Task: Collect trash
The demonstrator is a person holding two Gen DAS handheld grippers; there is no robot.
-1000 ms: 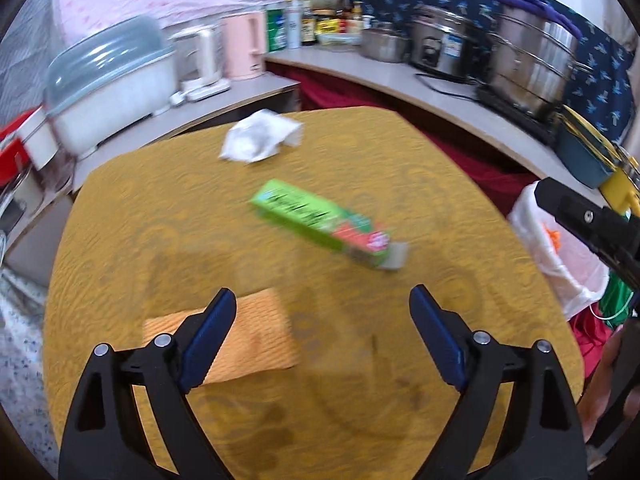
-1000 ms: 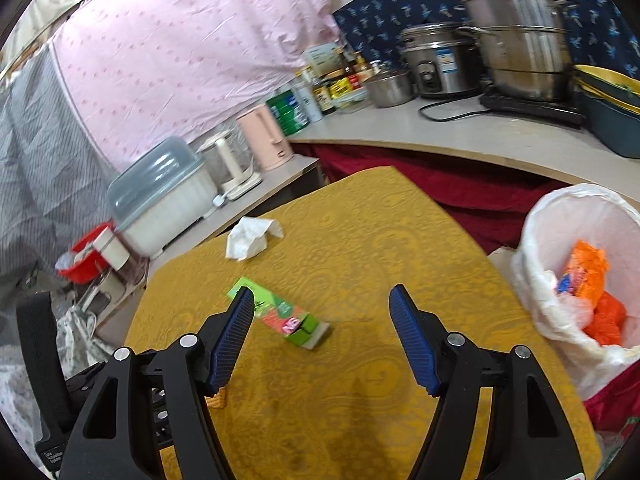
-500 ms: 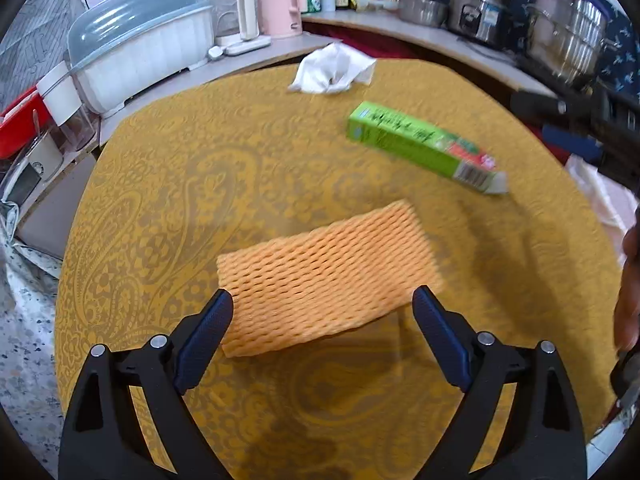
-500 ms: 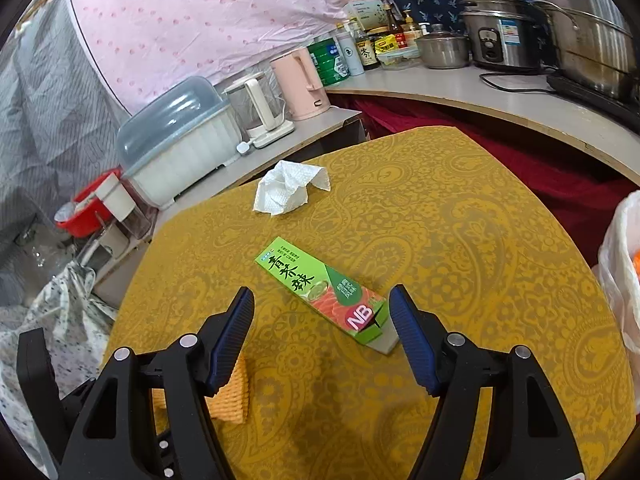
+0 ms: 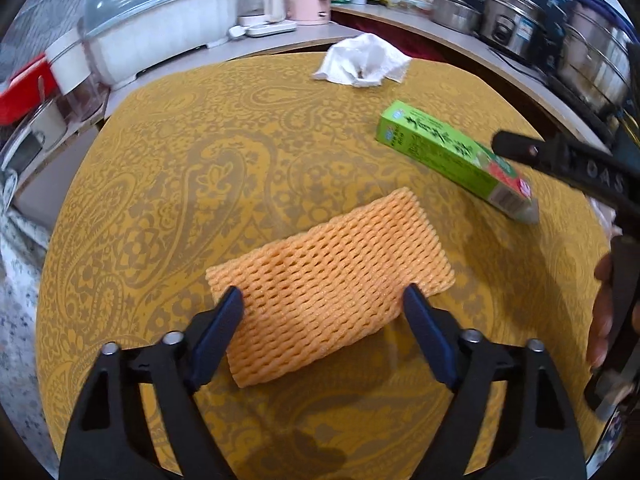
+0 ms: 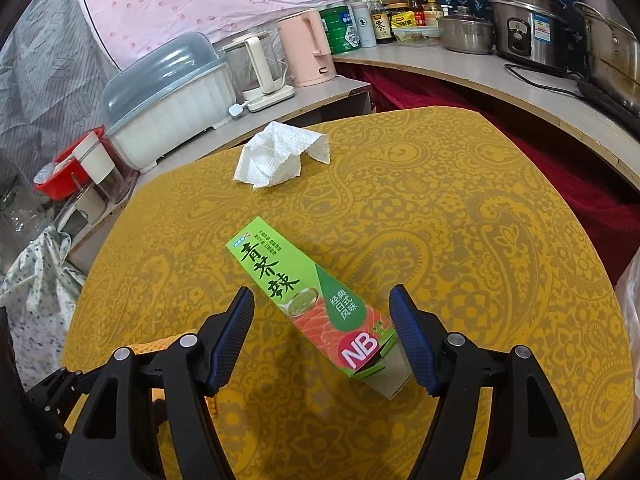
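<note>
An orange foam net (image 5: 328,276) lies flat on the yellow patterned table (image 5: 200,168). My left gripper (image 5: 322,300) is open, its jaws straddling the net's near edge. A green carton (image 6: 312,300) lies on the table; my right gripper (image 6: 322,300) is open around its near end. The carton also shows in the left wrist view (image 5: 452,156), with the right gripper's arm (image 5: 568,164) over it. A crumpled white tissue (image 6: 280,152) lies at the table's far edge, also in the left wrist view (image 5: 364,62).
A counter behind the table holds a covered white dish rack (image 6: 168,96), a kettle (image 6: 308,46), bottles and steel pots (image 6: 528,28). A white bin bag (image 6: 630,292) shows at the right edge. A red cloth (image 6: 460,92) hangs under the counter.
Both grippers moved forward and down. The left one closed in on the orange net, the right one on the green carton. Both stayed open.
</note>
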